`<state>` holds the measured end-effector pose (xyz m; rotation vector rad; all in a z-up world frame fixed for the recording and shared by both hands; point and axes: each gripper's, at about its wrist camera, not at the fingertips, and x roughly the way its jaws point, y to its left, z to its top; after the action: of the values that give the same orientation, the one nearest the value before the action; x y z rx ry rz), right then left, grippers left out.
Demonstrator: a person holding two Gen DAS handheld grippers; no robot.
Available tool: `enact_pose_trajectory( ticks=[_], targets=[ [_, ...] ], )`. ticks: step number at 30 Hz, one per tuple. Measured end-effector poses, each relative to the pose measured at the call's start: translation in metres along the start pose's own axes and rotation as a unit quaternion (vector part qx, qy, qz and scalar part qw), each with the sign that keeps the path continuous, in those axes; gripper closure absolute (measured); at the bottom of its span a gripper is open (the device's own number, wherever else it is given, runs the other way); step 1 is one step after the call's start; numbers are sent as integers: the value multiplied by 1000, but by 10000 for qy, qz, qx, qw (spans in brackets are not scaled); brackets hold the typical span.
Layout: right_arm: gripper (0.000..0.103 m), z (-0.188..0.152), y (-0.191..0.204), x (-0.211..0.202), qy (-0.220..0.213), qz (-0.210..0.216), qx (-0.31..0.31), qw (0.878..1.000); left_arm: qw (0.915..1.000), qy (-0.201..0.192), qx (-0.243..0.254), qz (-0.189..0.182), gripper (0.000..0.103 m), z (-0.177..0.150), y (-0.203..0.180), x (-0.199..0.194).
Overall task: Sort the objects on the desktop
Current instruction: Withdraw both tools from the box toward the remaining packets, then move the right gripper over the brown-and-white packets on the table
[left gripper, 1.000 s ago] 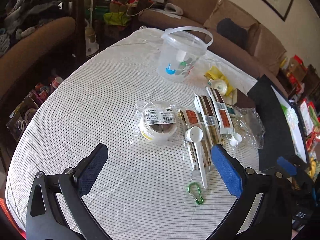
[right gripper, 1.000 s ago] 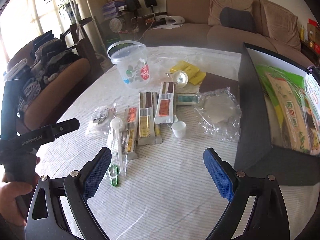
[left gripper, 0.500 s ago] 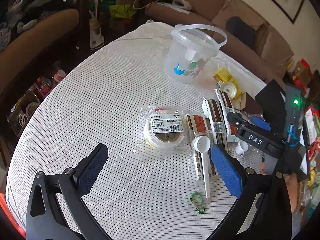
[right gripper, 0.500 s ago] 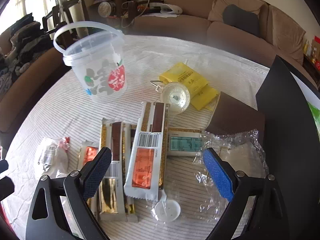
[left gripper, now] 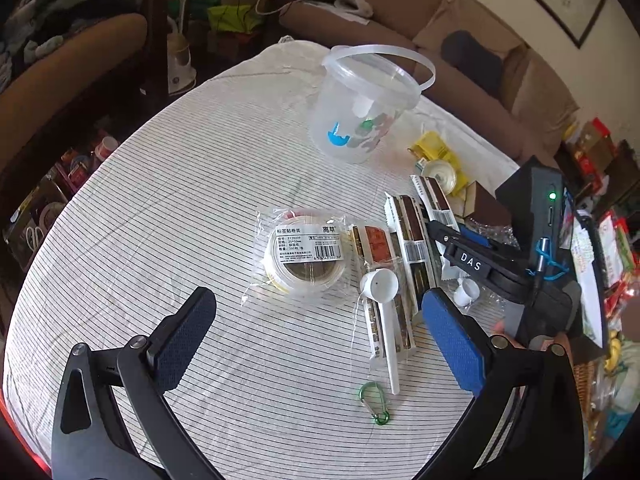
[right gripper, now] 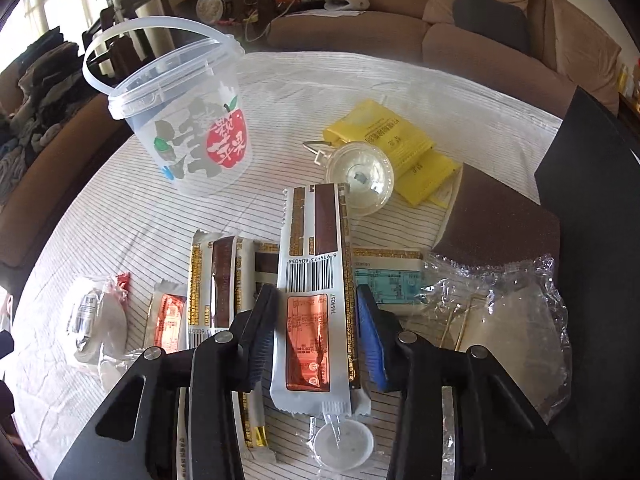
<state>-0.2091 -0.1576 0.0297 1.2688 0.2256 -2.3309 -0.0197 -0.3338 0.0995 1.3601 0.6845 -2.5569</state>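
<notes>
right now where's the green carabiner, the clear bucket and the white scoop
green carabiner (left gripper: 374, 401), left wrist view, on its loop
clear bucket (right gripper: 188, 136), right wrist view, on its printed wall
white scoop (left gripper: 380, 283), left wrist view, on its bowl

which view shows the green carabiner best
The left wrist view: the green carabiner lies in full view on the striped cloth near the bottom, just below the white scoop handle. The right wrist view does not show it; the gripper body fills that part.
</notes>
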Motion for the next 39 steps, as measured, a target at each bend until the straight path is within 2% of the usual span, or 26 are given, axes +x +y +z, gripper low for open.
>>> enact_pose_trajectory(
  ticks=[5,11,15,21,26,27,29,31,36,39],
  targets=[
    [62,-5,-4,-15,-45,123,3,9999,9999,-10,-46,-90,0,2,0,-2],
    [63,-24,-2,-50,-65,347,-91,9993,9986,154,-219,-456,0,1,-1,3],
    [64,-55,1,-78,1,535,-180,9984,9983,214,-219,-502,0,-2,-8,4],
    [64,-117,4,-111,254,683,-300,9969,9983,294,118,-486,0,-9,-26,4],
    [63,-147,-9,-124,280,522,-95,9982,9948,492,256,-850,0,-22,-47,13],
    [61,-150,-12,-129,254,500,-54,9984,9945,549,371,-816,0,-25,-56,18],
    [51,-154,-17,-138,181,377,-54,9991,9939,614,740,-537,0,-35,-79,27],
    [47,-155,-22,-147,105,287,-8,9995,9921,580,1055,-355,0,-44,-100,34],
    [41,-154,-34,-166,-185,397,235,9988,9895,469,1368,-38,2,-56,-132,46],
    [40,-159,-40,-169,-223,516,349,9978,9875,512,1459,292,10,-59,-139,60]
  ],
)
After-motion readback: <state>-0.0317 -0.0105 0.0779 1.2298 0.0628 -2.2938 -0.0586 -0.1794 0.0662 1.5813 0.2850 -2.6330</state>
